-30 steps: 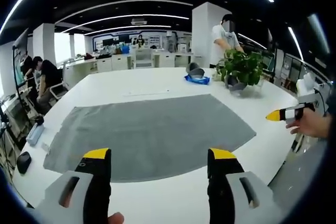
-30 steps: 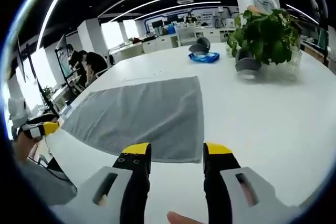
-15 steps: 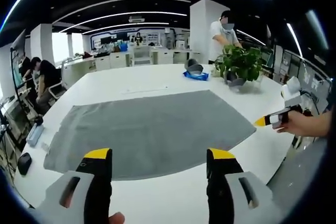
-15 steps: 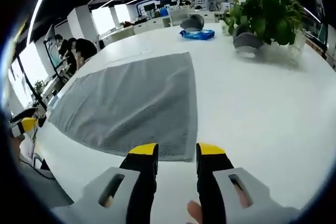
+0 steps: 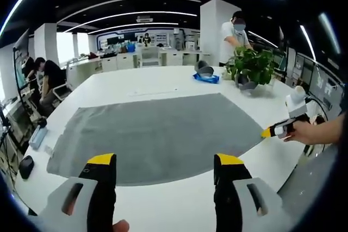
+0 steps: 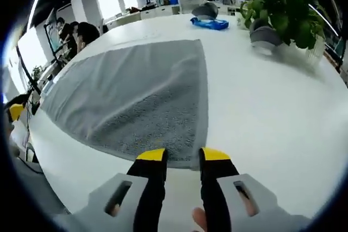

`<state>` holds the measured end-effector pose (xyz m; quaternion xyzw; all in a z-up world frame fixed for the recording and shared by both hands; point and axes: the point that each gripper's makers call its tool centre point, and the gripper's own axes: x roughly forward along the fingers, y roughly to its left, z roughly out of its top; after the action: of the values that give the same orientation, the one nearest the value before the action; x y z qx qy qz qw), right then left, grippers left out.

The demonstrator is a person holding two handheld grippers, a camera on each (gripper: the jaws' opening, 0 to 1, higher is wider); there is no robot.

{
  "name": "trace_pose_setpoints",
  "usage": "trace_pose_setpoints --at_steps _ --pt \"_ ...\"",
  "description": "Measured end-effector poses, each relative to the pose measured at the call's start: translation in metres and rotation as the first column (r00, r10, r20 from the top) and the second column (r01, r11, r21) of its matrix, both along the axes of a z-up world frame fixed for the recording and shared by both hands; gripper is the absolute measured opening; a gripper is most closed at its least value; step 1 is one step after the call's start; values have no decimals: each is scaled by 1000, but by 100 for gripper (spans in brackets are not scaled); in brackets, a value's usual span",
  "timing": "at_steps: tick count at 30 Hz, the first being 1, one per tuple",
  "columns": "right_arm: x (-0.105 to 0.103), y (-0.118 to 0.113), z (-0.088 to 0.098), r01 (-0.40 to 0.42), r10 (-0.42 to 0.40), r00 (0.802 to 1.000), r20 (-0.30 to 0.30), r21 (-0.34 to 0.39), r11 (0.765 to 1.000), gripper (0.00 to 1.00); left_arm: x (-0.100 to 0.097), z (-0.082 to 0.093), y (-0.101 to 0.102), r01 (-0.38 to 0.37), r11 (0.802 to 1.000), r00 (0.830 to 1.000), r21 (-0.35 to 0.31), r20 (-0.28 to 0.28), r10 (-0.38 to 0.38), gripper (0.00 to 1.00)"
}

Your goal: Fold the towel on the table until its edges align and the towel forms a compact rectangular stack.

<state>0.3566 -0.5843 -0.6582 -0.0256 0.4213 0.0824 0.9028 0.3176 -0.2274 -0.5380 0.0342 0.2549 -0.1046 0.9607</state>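
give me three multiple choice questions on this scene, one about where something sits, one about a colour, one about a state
1. Where is the potted plant relative to the towel?
A. standing on the towel
B. on the bare table beyond the towel's far right corner
C. on the floor

2. What colour is the towel?
A. grey
B. red
C. white with stripes

3. How does the towel lie?
A. rolled into a tube
B. folded into a small stack
C. spread out flat in one layer

Answers:
1. B: in the right gripper view the plant stands on the white table, apart from the towel.
2. A: it is plain grey in both views.
3. C: it lies flat, with no fold started. The right tool has its open tips at the near right corner, and the left tool is open, short of the near edge.
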Motion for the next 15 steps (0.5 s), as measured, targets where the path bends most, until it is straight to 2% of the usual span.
trace_pose_setpoints --at_steps 7,11,15 --pt "1 -2 -1 -2 2 1000 -13 -29 1000 17 -1 -1 -2 8 1000 1000 9 -3 -8 75" --pt "0 7 -2 -105 104 994 -18 -72 992 6 0 -1 -2 11 1000 1000 13 -3 -11 75" --pt "-2 10 -2 -122 122 993 -3 -109 987 2 -1 -1 -3 14 1000 1000 13 -4 -14 75"
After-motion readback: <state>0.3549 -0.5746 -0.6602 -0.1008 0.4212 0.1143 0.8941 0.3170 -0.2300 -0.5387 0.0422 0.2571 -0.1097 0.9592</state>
